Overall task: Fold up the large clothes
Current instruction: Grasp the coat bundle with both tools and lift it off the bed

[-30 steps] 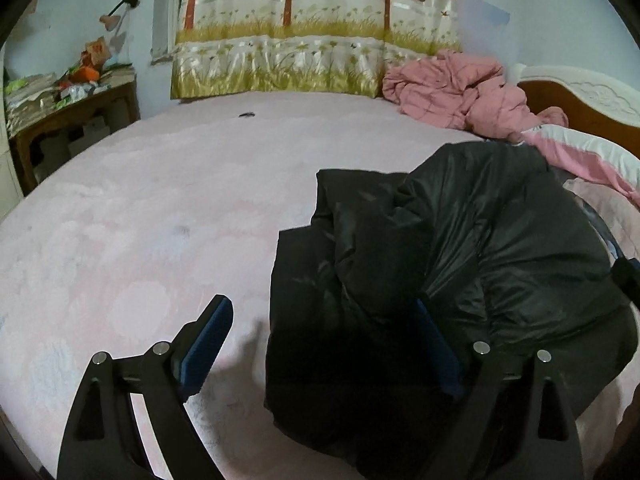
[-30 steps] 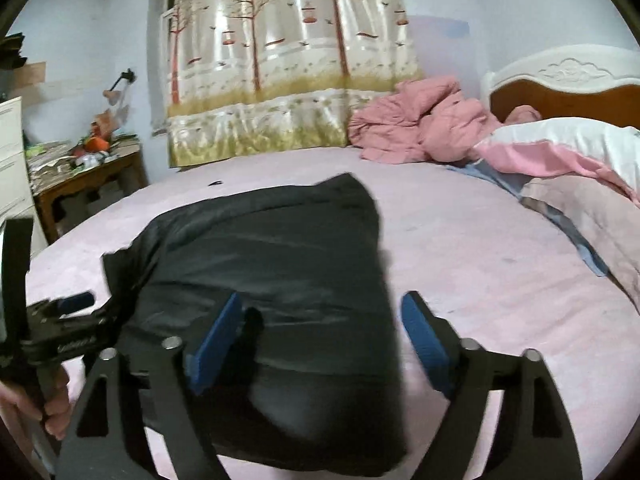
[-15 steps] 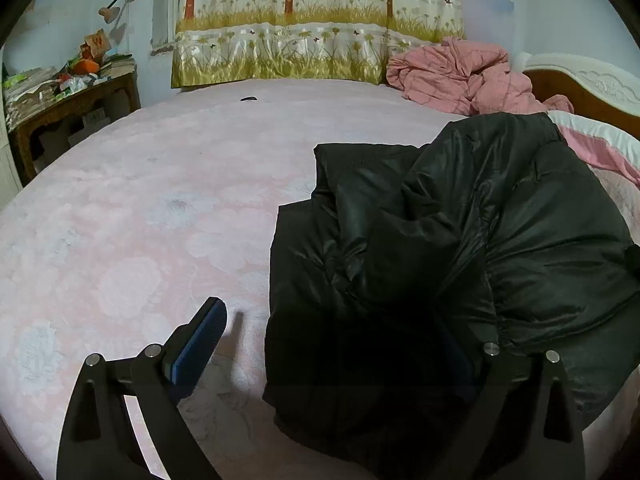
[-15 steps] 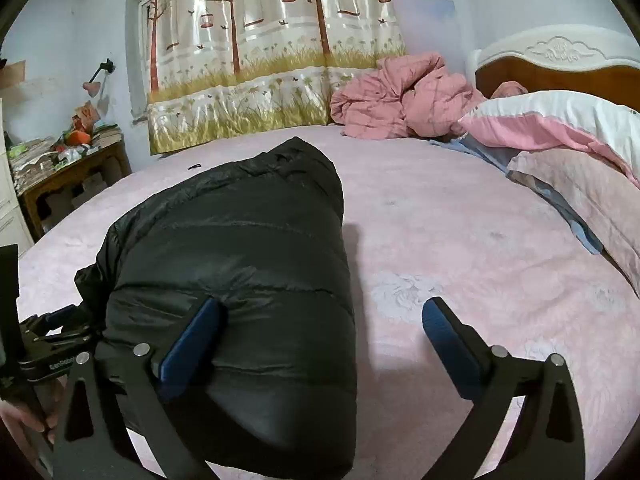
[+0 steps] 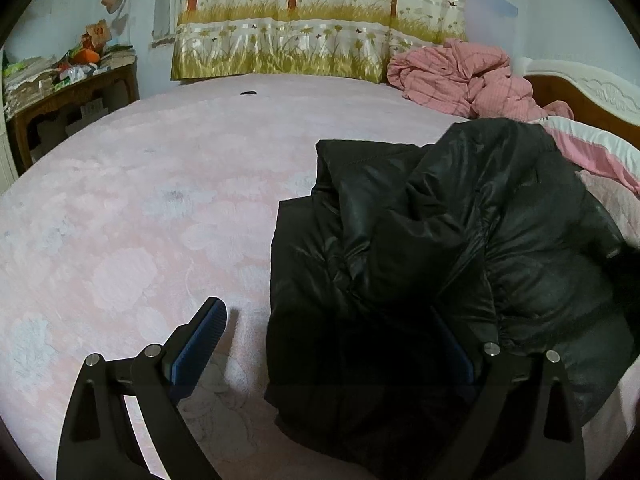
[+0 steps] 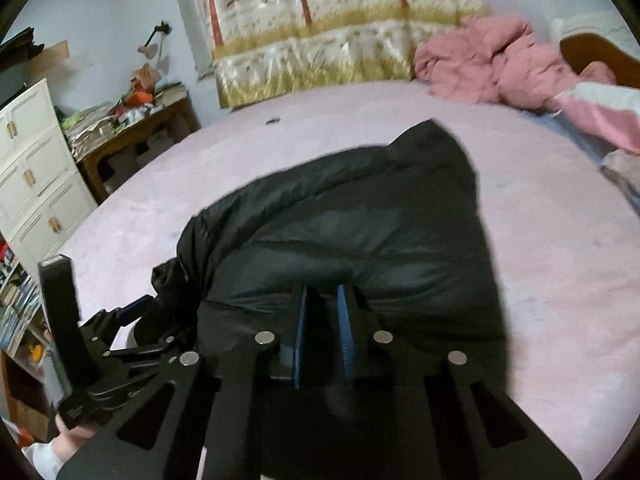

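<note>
A black puffer jacket (image 5: 420, 264) lies bundled on the pink bed, right of centre in the left wrist view. My left gripper (image 5: 332, 328) is open, its left finger over the bedspread and its right finger over the jacket's near edge. In the right wrist view the jacket (image 6: 360, 220) fills the centre. My right gripper (image 6: 322, 304) has its jaws close together at the jacket's near edge, with dark fabric between the blue pads. The left gripper (image 6: 120, 320) shows at the jacket's left end.
The pink floral bedspread (image 5: 140, 220) spreads to the left. A crumpled pink quilt (image 5: 460, 80) and pillows (image 5: 592, 148) lie at the back right by the headboard. A cluttered wooden table (image 5: 68, 92) and white drawers (image 6: 36, 172) stand left of the bed.
My right gripper has closed from wide open onto the jacket's near edge and swung left. My left gripper has stayed open and moved slightly nearer the jacket.
</note>
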Tool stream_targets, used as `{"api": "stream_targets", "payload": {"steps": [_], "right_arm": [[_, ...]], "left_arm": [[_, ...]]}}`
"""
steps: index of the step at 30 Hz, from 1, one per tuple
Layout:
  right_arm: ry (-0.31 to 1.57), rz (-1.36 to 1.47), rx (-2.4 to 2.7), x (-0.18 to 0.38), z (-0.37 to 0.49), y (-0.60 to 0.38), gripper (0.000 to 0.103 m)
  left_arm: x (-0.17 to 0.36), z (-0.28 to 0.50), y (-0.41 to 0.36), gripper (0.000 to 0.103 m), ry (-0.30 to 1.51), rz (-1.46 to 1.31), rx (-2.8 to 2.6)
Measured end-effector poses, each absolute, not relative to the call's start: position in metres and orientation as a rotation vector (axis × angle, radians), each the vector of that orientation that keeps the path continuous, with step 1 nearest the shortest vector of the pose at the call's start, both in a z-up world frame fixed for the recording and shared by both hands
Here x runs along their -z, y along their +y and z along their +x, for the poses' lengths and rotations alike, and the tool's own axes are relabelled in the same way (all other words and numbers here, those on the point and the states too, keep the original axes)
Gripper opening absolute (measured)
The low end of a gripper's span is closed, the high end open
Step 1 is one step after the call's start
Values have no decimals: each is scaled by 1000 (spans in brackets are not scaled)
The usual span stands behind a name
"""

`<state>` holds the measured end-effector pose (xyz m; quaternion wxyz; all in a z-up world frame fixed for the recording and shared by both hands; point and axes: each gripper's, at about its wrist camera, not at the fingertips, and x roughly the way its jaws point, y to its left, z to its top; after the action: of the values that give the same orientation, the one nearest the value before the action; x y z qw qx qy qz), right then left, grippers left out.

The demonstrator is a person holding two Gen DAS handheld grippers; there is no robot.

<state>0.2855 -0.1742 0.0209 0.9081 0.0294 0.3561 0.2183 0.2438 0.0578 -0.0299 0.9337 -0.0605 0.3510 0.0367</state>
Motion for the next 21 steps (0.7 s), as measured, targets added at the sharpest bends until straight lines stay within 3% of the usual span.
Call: {"api": "stream_targets", "payload": {"steps": [8,17,19,21], "right_arm": [[765,8,-374,28,301,-157,14],[761,-25,-392,14,293,-166,13],[738,9,-400,4,284,-178,17],[697,37,-379,-9,272,-196,40]], "left_arm": [[35,251,68,99,767,-194,-41],[33,251,63,100,759,-190,-47],[33,250,64,100,754,-201,-38],[32,247,69,100,740,-238,5]]}}
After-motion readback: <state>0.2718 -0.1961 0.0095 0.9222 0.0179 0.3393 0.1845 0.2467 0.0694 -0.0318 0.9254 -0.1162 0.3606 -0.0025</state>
